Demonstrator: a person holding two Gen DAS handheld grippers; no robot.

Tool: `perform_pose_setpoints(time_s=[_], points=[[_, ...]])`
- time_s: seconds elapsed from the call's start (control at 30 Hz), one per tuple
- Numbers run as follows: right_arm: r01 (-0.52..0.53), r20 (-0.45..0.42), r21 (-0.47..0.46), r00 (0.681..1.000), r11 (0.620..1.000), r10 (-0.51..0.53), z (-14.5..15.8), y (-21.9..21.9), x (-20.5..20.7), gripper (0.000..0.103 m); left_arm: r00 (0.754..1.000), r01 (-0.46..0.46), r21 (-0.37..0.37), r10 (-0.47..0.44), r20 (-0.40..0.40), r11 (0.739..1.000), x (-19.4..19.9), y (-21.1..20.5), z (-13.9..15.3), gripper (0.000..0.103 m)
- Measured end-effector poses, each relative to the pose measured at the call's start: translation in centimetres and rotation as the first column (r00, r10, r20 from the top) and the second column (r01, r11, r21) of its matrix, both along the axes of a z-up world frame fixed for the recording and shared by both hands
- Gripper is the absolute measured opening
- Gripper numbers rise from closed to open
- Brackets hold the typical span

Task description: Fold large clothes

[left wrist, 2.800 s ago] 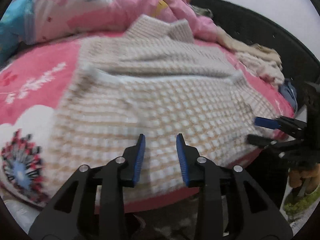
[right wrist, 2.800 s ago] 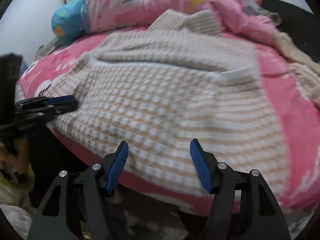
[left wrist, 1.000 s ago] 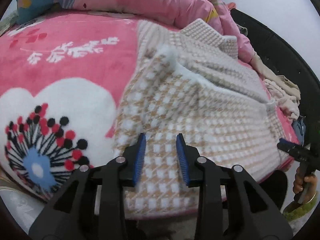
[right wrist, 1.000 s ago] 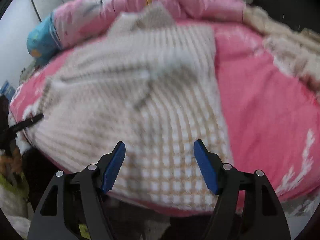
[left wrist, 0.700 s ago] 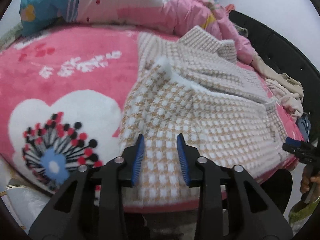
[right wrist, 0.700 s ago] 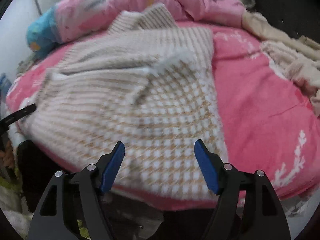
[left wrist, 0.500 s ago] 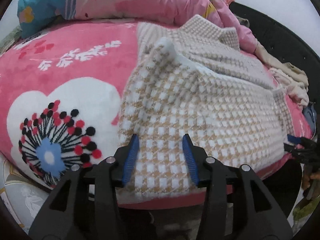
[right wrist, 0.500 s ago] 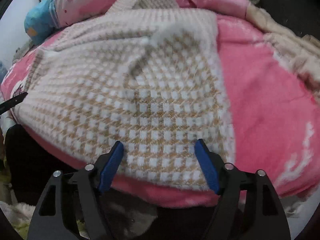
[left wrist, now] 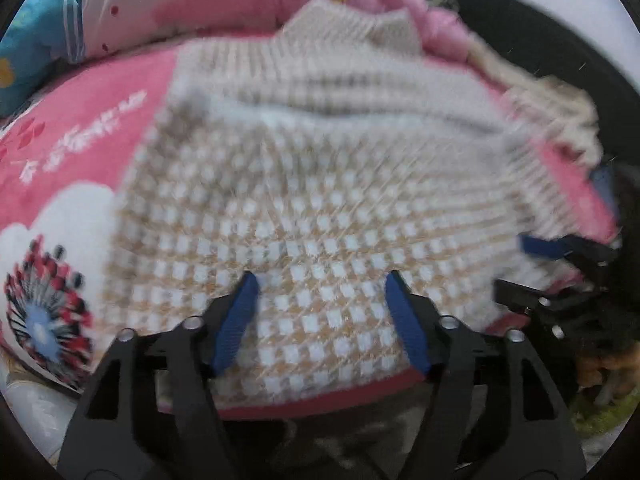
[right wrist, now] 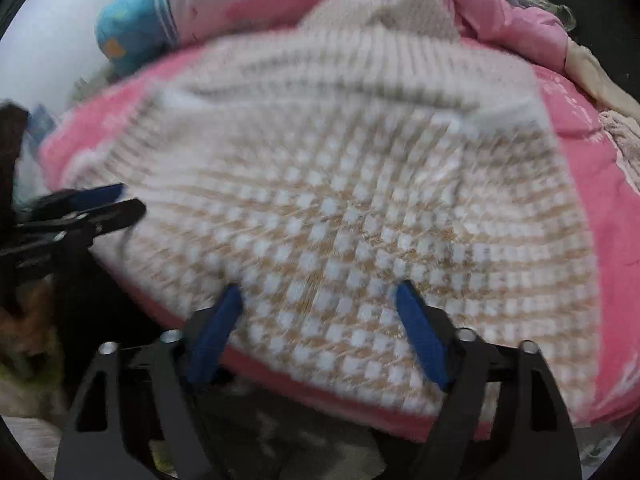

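1. Beige-and-white checked knit sweater (left wrist: 320,208) lies spread on a pink bed blanket (left wrist: 80,128), sleeves seemingly folded in. The left gripper (left wrist: 320,316), jaws just widening and empty, hovers above the near hem. Motion blurs the weave.
2. The right gripper (right wrist: 320,332), also just opening, holds nothing above that hem; next it likely must grasp the hem. The hem's underside is hidden.

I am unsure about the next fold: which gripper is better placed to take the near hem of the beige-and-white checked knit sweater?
Neither clearly. Left gripper and right gripper both hang open over the sweater's near hem, side by side.
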State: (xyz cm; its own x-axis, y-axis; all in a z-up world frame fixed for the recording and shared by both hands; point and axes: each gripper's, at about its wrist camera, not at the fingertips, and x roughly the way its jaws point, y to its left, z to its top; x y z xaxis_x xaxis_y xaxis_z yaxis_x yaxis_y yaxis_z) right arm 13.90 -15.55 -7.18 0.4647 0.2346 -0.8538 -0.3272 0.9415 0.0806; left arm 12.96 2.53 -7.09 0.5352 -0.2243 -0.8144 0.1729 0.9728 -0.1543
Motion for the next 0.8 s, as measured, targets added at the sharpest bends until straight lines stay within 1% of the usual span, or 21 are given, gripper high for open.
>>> perform_pose_setpoints(time_s=[0.03,0.07,0.1,0.13,0.17,0.2,0.23,0.27,0.3,0.33,0.37,0.4,0.43,0.5,0.57,0.63,0.7,0.8], points=[[0.004,-0.003,-0.002,1.000,1.000,-0.004,0.6,0.1,-0.1,0.082,1.000,-0.001,0.027,0.000,0.022,1.000,-0.2,-0.4,0.2,0.066],[0.015,-0.008,0.002,1.000,1.000,-0.015,1.4,0.0,-0.3,0.082,1.000,-0.006,0.028,0.005,0.030,1.000,-0.4,-0.4,0.8,0.065],[0.020,-0.007,0.006,1.000,1.000,-0.020,2.0,0.0,-0.5,0.082,1.000,-0.007,0.013,0.007,0.029,1.000,-0.5,-0.4,1.4,0.065],[0.008,0.017,0.010,1.000,1.000,-0.008,3.2,0.2,-1.2,0.082,0.999,-0.001,-0.012,0.001,0.034,1.000,-0.7,-0.3,2.0,0.065],[-0.004,0.037,0.005,0.999,1.000,0.004,3.7,0.5,-1.6,0.082,0.998,0.020,-0.044,-0.017,0.059,0.999,-1.0,-0.2,2.9,0.066],[-0.019,0.058,-0.004,0.998,1.000,0.019,4.2,0.9,-2.0,0.082,0.997,0.031,-0.049,-0.027,0.078,0.998,-1.2,-0.3,3.4,0.066],[-0.036,0.070,-0.016,0.997,0.999,0.037,4.3,1.7,-2.3,0.082,0.994,0.045,-0.043,-0.041,0.098,0.998,-1.4,-0.6,3.7,0.067],[-0.048,0.063,-0.027,0.997,0.999,0.049,3.7,2.3,-2.1,0.082,0.994,0.054,-0.030,-0.051,0.096,0.998,-1.3,-1.0,3.4,0.068],[-0.052,0.038,-0.046,0.998,0.998,0.054,2.5,2.8,-1.6,0.082,0.995,0.056,-0.019,-0.055,0.078,0.998,-1.0,-1.4,2.8,0.069],[-0.046,0.019,-0.067,0.999,0.997,0.047,1.4,3.0,-0.9,0.083,0.998,0.058,-0.008,-0.058,0.038,0.998,-0.4,-1.8,1.6,0.070],[-0.035,0.009,-0.079,0.999,0.996,0.036,0.7,2.9,-0.4,0.088,0.998,0.053,-0.009,-0.053,0.023,0.999,0.0,-1.9,0.6,0.072],[-0.024,0.005,-0.071,1.000,0.997,0.024,0.7,2.8,-0.2,0.090,0.998,0.051,-0.015,-0.051,0.025,0.999,0.2,-1.7,0.4,0.072],[-0.019,0.001,-0.062,1.000,0.998,0.019,1.2,2.7,-0.2,0.090,0.998,0.048,-0.021,-0.047,0.033,0.999,0.1,-1.5,0.8,0.072],[-0.008,0.026,-0.014,1.000,1.000,0.008,3.3,2.1,-0.5,0.090,0.998,0.043,-0.046,-0.041,0.045,0.998,-0.4,-1.0,1.9,0.071],[-0.005,0.049,0.032,0.999,0.999,0.003,4.8,1.0,-0.8,0.090,0.996,0.040,-0.063,-0.035,0.078,0.997,-0.8,-0.3,3.2,0.071],[0.042,0.070,0.057,0.997,0.997,-0.046,6.0,-0.3,-0.5,0.090,0.994,0.034,-0.070,-0.027,0.102,0.997,-0.5,0.0,4.2,0.072],[0.091,0.073,0.048,0.993,0.995,-0.094,6.2,-1.2,-0.1,0.091,0.994,0.025,-0.087,-0.016,0.106,0.996,0.2,0.3,4.6,0.076],[0.152,0.051,0.056,0.987,0.987,-0.155,5.7,-2.0,1.4,0.091,0.995,0.008,-0.074,0.000,0.098,0.997,1.7,0.0,4.5,0.079]])
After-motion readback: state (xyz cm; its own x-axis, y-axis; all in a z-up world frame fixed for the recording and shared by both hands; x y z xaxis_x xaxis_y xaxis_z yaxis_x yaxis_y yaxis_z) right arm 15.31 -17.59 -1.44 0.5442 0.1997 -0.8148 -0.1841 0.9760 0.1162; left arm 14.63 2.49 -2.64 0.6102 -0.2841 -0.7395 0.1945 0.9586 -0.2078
